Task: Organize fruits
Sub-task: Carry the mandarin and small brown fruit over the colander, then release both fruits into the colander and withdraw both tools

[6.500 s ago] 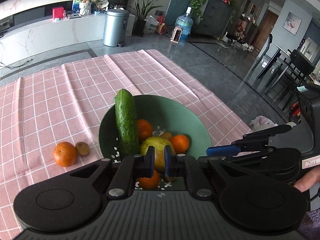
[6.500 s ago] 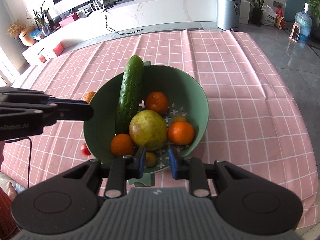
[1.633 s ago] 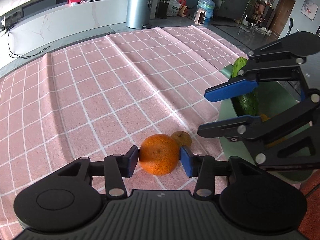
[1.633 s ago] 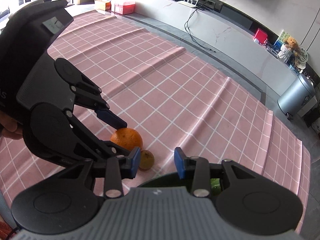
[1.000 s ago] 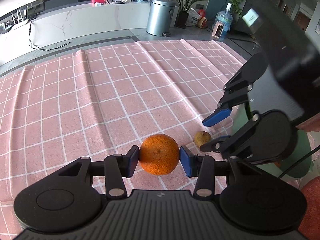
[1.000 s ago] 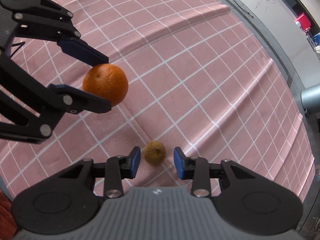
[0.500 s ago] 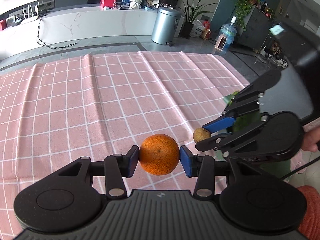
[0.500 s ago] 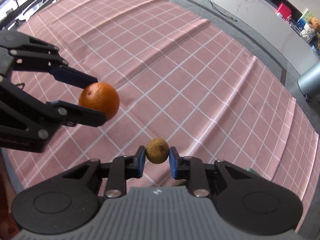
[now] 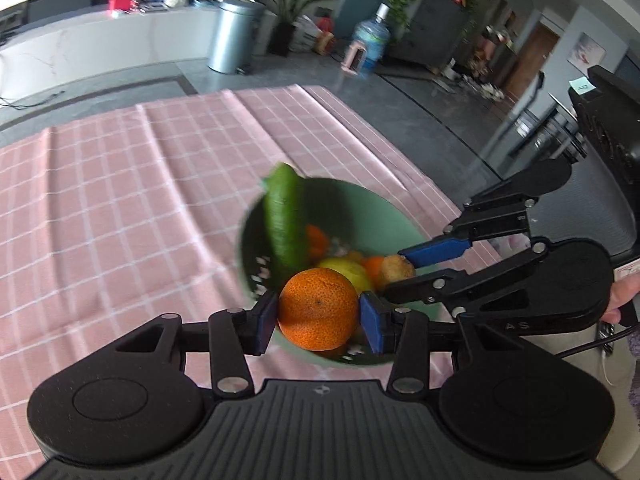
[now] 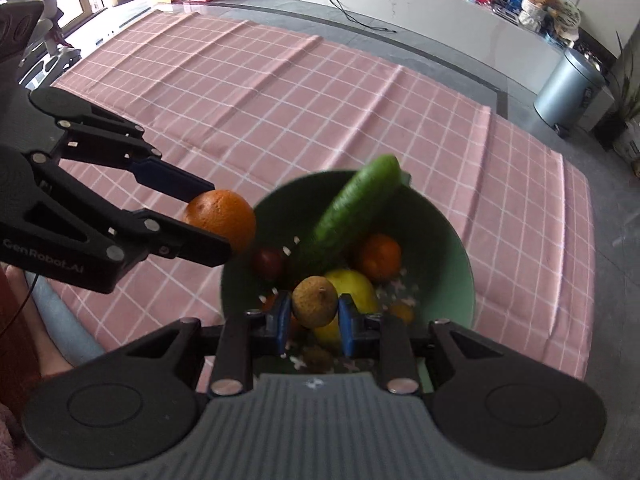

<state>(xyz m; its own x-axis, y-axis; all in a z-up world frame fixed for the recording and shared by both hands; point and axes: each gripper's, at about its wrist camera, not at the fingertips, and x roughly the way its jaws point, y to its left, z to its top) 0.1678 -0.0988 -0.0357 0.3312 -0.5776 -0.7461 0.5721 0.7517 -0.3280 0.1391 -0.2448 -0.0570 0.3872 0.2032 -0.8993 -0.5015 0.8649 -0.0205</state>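
Orange (image 9: 318,309), brown fruit (image 10: 314,301) lifted off cloth (image 10: 280,92), now over bowl (image 10: 460,256); left gripper (image 9: 319,318), right gripper (image 10: 313,319) clamped on them. Drop looks next.

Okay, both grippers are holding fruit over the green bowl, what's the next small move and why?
Probably lower and open the right gripper: its small brown fruit already hangs over the bowl interior, above the piled fruit. The left gripper with the orange sits nearer the rim, so it likely follows.
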